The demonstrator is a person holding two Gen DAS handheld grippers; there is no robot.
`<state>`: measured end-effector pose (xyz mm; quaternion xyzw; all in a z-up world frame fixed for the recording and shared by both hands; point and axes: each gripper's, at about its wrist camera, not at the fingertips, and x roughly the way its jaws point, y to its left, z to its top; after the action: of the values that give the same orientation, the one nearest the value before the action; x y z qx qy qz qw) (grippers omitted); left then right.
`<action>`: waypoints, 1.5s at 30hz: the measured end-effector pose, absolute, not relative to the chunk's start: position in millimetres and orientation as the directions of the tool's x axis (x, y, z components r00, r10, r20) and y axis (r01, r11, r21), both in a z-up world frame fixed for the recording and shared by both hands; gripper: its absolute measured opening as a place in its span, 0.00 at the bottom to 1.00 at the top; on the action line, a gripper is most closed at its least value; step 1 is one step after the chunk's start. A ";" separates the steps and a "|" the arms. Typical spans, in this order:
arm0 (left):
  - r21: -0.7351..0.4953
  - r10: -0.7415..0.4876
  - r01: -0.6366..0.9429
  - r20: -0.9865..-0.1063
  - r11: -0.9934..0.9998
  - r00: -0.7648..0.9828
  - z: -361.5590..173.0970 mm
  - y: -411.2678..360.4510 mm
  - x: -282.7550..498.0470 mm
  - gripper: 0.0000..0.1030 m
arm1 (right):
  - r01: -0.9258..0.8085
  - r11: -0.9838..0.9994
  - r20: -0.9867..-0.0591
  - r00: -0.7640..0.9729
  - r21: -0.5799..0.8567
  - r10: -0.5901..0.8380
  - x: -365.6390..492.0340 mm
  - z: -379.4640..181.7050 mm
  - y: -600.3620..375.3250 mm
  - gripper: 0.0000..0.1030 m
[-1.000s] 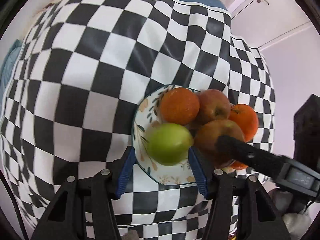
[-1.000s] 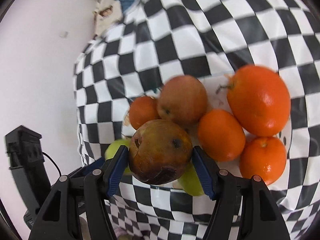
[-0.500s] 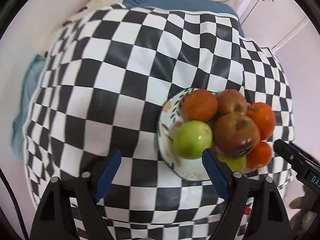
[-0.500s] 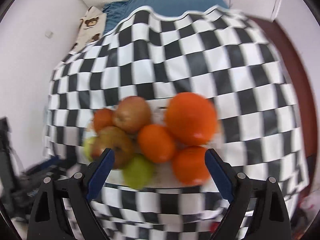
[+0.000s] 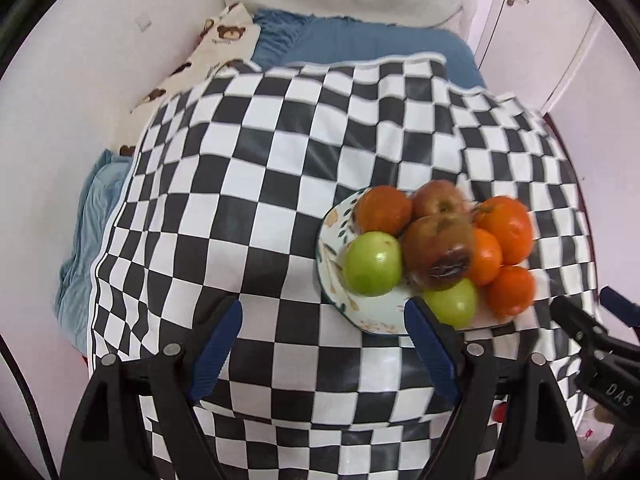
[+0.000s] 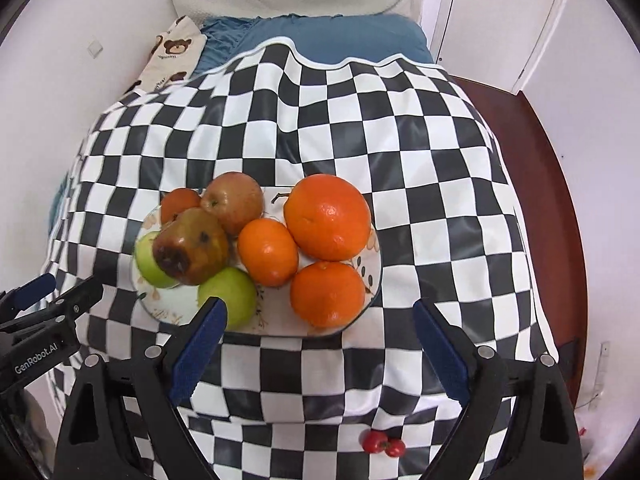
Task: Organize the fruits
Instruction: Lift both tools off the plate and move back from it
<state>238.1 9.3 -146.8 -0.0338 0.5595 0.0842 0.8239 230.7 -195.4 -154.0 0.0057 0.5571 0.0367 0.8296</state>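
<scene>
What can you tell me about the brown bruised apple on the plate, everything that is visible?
The bruised apple is brownish red with greenish patches, a large dark, wrinkled rotten spot low on its side and smaller dark specks. It sits on top of the pile on the flowered plate, leaning on two green apples, a red apple and a small orange. No gripper touches it.

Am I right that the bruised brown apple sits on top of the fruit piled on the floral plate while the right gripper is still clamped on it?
Not quite. The bruised brown apple does sit on top of the fruit on the white floral plate, but the right gripper is not clamped on it: its jaws have just been opening and stand wide with nothing between them, clear of the plate. The right wrist view shows this.
</scene>
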 end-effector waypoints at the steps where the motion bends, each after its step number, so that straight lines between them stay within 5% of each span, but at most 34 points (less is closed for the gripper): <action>1: 0.040 0.103 -0.174 -0.922 0.984 0.373 -141.4 6.8 235.2 0.80 | -0.054 0.997 -0.919 0.389 0.053 0.070 225.1 -148.6 -195.4 0.93; 21: 0.017 0.075 -0.108 -0.828 0.994 0.556 -51.5 -30.9 131.3 0.80 | -0.028 0.999 -0.815 0.578 0.043 0.051 102.8 -46.9 -220.2 0.93; 43: -0.001 0.058 -0.096 -0.793 0.995 0.606 -32.2 -45.9 85.1 0.80 | -0.022 0.994 -0.743 0.663 0.102 0.092 31.6 -8.0 -227.0 0.93; 45: -0.015 0.042 -0.092 -0.806 0.996 0.590 -40.6 -48.7 89.4 0.91 | -0.020 0.991 -0.750 0.652 0.132 0.113 34.5 -15.7 -233.9 0.93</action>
<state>89.4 -48.7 -40.6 -0.0273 0.4513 0.0375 0.8911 34.5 -233.9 -15.7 0.0560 0.4158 0.0365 0.9070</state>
